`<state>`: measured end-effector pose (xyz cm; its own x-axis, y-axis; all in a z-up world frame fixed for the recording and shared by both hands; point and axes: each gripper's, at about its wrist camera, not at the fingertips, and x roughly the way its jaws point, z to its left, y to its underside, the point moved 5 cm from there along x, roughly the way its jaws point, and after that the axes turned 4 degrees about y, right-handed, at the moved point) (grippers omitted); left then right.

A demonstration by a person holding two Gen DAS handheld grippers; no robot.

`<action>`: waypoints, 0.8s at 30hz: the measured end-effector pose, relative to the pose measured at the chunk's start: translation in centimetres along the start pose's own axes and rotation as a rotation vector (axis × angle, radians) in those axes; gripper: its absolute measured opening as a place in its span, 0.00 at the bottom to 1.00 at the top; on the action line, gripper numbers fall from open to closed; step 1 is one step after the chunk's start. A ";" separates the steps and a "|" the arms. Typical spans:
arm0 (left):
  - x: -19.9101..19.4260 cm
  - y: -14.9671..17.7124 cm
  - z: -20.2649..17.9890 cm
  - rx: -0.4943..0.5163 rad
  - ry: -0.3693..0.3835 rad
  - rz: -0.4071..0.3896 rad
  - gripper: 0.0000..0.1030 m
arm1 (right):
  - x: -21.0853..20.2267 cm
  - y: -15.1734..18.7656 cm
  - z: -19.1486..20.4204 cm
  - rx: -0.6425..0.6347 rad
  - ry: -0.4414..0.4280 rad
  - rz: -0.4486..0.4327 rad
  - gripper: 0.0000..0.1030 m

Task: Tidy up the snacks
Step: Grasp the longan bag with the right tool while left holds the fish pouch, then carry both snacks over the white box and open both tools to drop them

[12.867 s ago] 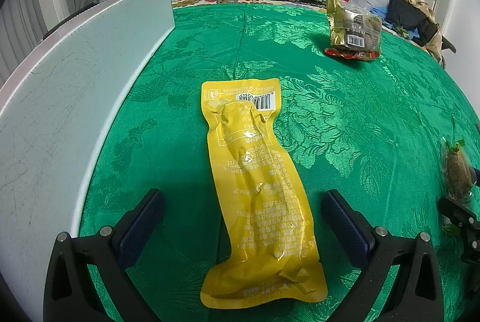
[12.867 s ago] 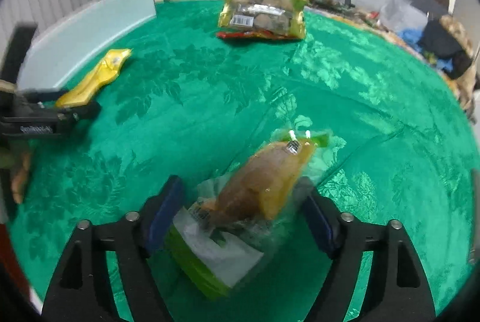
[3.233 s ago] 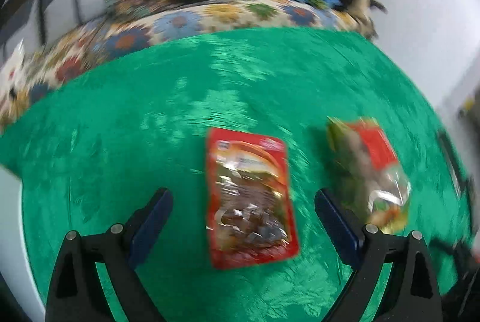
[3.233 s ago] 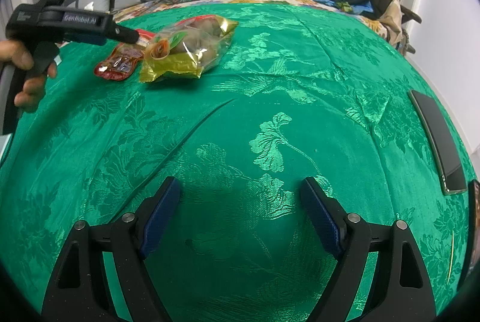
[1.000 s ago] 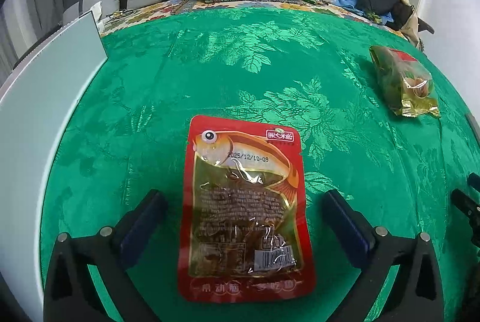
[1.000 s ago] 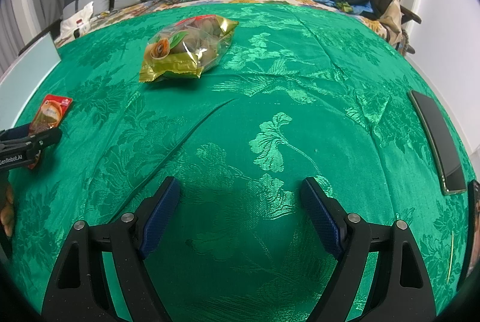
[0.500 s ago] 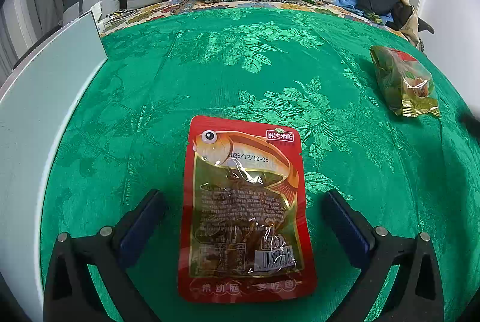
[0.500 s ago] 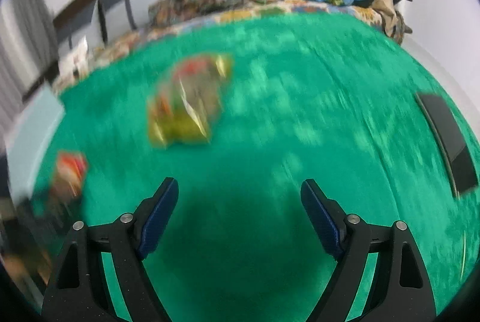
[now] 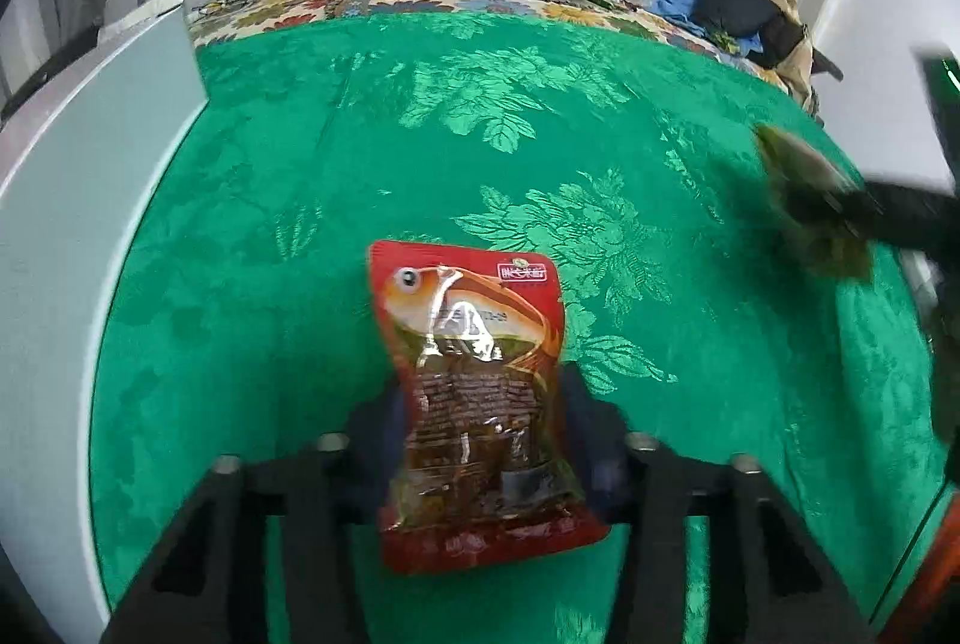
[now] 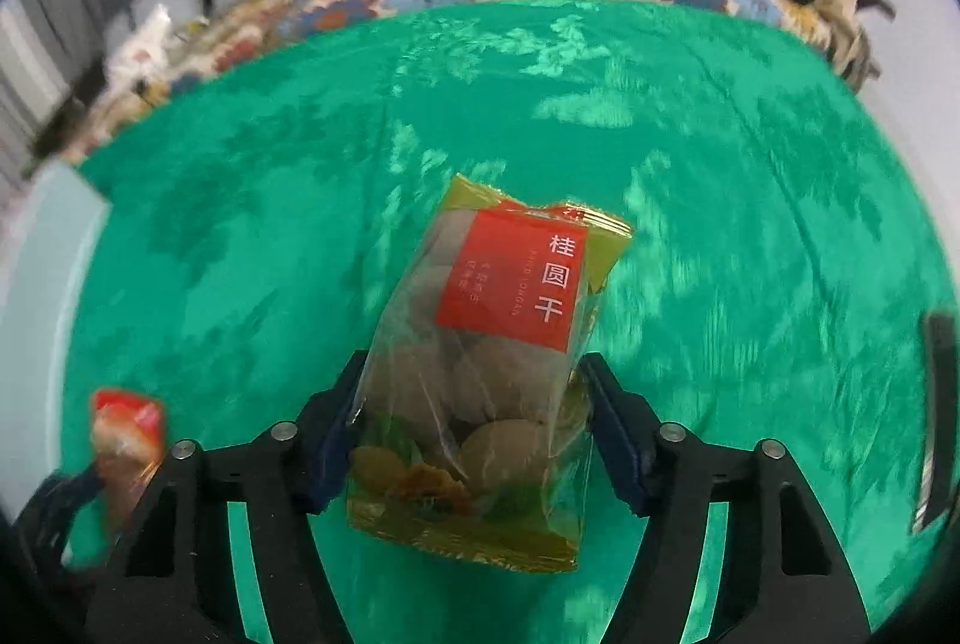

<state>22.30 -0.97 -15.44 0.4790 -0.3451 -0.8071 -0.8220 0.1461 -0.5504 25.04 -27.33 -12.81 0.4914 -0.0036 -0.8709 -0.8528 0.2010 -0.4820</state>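
Far left, a pale grey board (image 9: 78, 200) edges the green patterned cloth (image 9: 480, 152). Left gripper (image 9: 483, 440) pinches the red fish snack packet (image 9: 480, 392) at its lower half, pads squeezed against both sides, packet sticking up over the cloth. Right of it, blurred, the right gripper (image 10: 468, 434) has its jaws closing on the clear longan bag (image 10: 492, 362) with a red label, blue pads touching the bag's sides, bag lifted off the cloth. A dark flat object (image 10: 936, 404) lies at the far right edge. Cushions and clothes behind.
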 end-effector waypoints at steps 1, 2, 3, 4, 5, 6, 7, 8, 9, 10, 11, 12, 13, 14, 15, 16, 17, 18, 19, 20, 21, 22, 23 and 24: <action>-0.4 0.2 0.2 -0.022 0.023 -0.004 0.41 | -0.8 0.9 -0.3 0.013 -0.030 -0.005 0.68; -0.8 0.5 0.4 -0.044 0.039 -0.009 0.41 | -2.0 2.1 -0.8 0.033 -0.081 -0.015 0.68; -1.4 1.0 0.8 -0.069 0.047 -0.017 0.41 | -2.7 2.8 -0.8 0.043 -0.108 -0.019 0.68; -2.0 1.3 1.1 -0.095 0.061 -0.027 0.41 | -3.7 3.8 -0.9 0.051 -0.137 -0.021 0.68; -2.8 1.6 1.4 -0.130 0.088 -0.043 0.41 | -4.3 4.5 -1.1 0.058 -0.156 -0.024 0.68; -3.9 1.9 1.8 -0.169 0.112 -0.063 0.41 | -5.0 5.5 -1.3 0.076 -0.190 -0.025 0.68; -4.7 2.0 2.0 -0.193 0.124 -0.080 0.41 | -5.5 6.0 -1.3 0.088 -0.217 -0.020 0.68; -6.3 2.0 2.4 -0.226 0.145 -0.107 0.41 | -5.8 6.4 -1.2 0.097 -0.237 -0.013 0.68; -7.8 1.9 2.7 -0.251 0.165 -0.132 0.41 | -6.3 6.8 -1.0 0.105 -0.254 -0.006 0.68; -9.3 1.8 3.1 -0.270 0.182 -0.157 0.41 | -7.0 7.1 -0.3 0.104 -0.273 -0.003 0.68; -10.9 1.7 3.5 -0.290 0.197 -0.185 0.41 | -7.5 6.9 0.5 0.095 -0.288 -0.003 0.68; -13.6 1.4 4.5 -0.316 0.211 -0.229 0.41 | -8.6 6.8 2.2 0.066 -0.314 -0.011 0.68; -15.3 1.2 5.3 -0.328 0.211 -0.259 0.41 | -9.5 6.5 3.7 0.041 -0.335 -0.018 0.68; -17.1 1.0 6.3 -0.339 0.203 -0.287 0.42 | -10.5 6.3 5.4 0.011 -0.363 -0.026 0.68; -19.7 0.8 8.0 -0.355 0.179 -0.322 0.42 | -11.7 6.1 7.8 -0.027 -0.403 -0.034 0.68; -21.3 0.9 9.5 -0.366 0.155 -0.340 0.42 | -13.2 6.0 10.8 -0.073 -0.453 -0.044 0.68; -22.7 1.1 10.9 -0.377 0.126 -0.354 0.42 | -14.2 5.9 13.0 -0.105 -0.489 -0.049 0.68; -24.2 1.4 12.7 -0.386 0.081 -0.364 0.42 | -15.5 5.9 16.0 -0.148 -0.536 -0.054 0.68; -25.7 1.9 14.8 -0.387 0.012 -0.366 0.43 | -16.6 6.0 19.1 -0.191 -0.584 -0.056 0.68; -26.5 2.4 16.4 -0.386 -0.047 -0.363 0.43 | -17.5 6.3 21.8 -0.227 -0.622 -0.056 0.68; -27.3 3.1 18.2 -0.389 -0.110 -0.352 0.43 | -18.3 6.5 24.8 -0.265 -0.655 -0.056 0.68; -27.9 4.0 20.1 -0.394 -0.171 -0.339 0.45 | -18.9 6.8 27.9 -0.303 -0.680 -0.057 0.68; -28.2 4.8 21.4 -0.395 -0.215 -0.327 0.47 | -19.4 7.3 31.1 -0.343 -0.704 -0.058 0.69; -28.3 5.6 22.7 -0.398 -0.263 -0.307 0.49 | -19.6 7.9 33.4 -0.371 -0.723 -0.055 0.69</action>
<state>11.09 30.71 -0.51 0.7332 -0.0667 -0.6768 -0.6611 -0.3032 -0.6863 14.61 7.04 3.66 0.4184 0.6548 -0.6294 -0.7649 -0.1196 -0.6329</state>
